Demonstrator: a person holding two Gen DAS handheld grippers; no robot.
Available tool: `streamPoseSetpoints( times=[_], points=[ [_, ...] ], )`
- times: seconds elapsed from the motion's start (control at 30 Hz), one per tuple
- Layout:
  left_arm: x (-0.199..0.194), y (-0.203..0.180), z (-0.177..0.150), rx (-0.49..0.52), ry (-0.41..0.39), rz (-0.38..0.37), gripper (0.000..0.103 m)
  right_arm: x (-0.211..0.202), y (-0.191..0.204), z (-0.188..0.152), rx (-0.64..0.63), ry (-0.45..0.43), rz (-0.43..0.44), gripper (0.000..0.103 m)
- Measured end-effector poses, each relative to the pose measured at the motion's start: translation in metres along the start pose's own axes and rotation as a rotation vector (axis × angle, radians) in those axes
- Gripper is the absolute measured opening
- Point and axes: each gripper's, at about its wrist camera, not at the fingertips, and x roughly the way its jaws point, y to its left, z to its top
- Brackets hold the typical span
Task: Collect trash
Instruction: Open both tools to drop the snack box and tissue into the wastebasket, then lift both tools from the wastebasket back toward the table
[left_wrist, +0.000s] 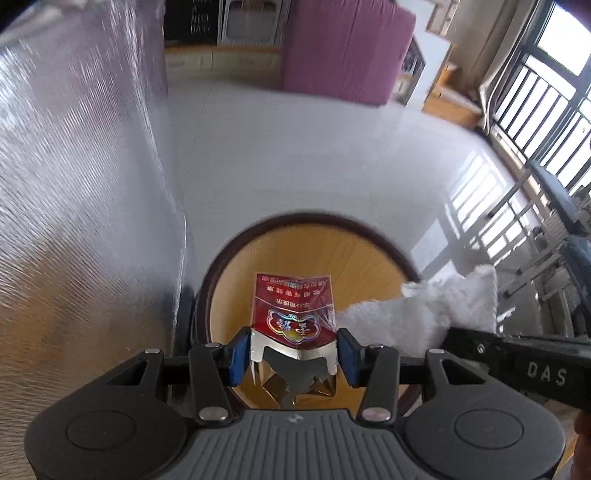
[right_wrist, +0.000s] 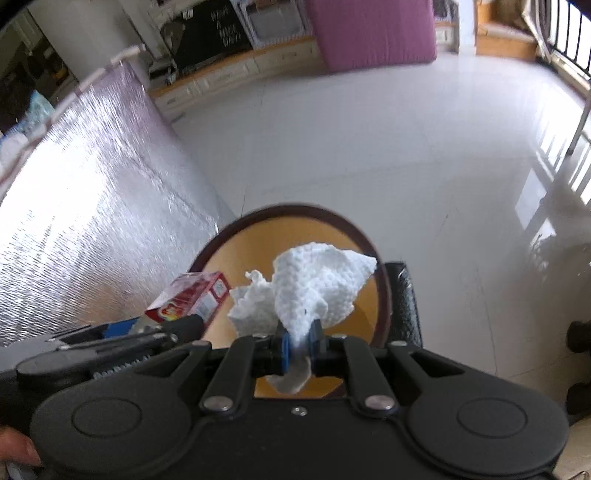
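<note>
A: Left gripper had its fingers closed on the one red cigarette pack, held above the round stool; right gripper pinched the one white tissue just beside it!

B: Two pieces of trash, two grippers, one stool; I'd have kept both grips firm and carried them level; the torn foil end looked likely to slip.
</note>
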Motion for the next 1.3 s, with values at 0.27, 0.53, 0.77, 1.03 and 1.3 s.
streamPoseSetpoints(
  times=[0.27, 0.53, 0.77, 1.03, 1.3],
  points=[
    [0.047, 0.008, 0.001, -0.005, 0.114, 0.01, 0.05, 0.054, -0.008, 0.008, 0.031, 0.098, -0.033, 0.014],
    [0.06, 0.005, 0.001, 0.017, 0.122, 0.003, 0.06, 0.072, -0.011, 0.004, 0.06, 0.104, -0.012, 0.039],
    [0.058, -0.003, -0.003, 0.048, 0.118, 0.009, 0.079, 0.067, -0.012, 0.004, 0.043, 0.112, -0.014, 0.05],
    [0.045, 0.002, -0.011, 0.044, 0.124, 0.012, 0.086, 0.047, -0.015, -0.003, 0.042, 0.095, -0.021, 0.058],
    [0.023, 0.015, -0.017, 0.015, 0.135, 0.027, 0.102, 0.02, -0.019, -0.01, 0.031, 0.053, -0.033, 0.088]
  ],
)
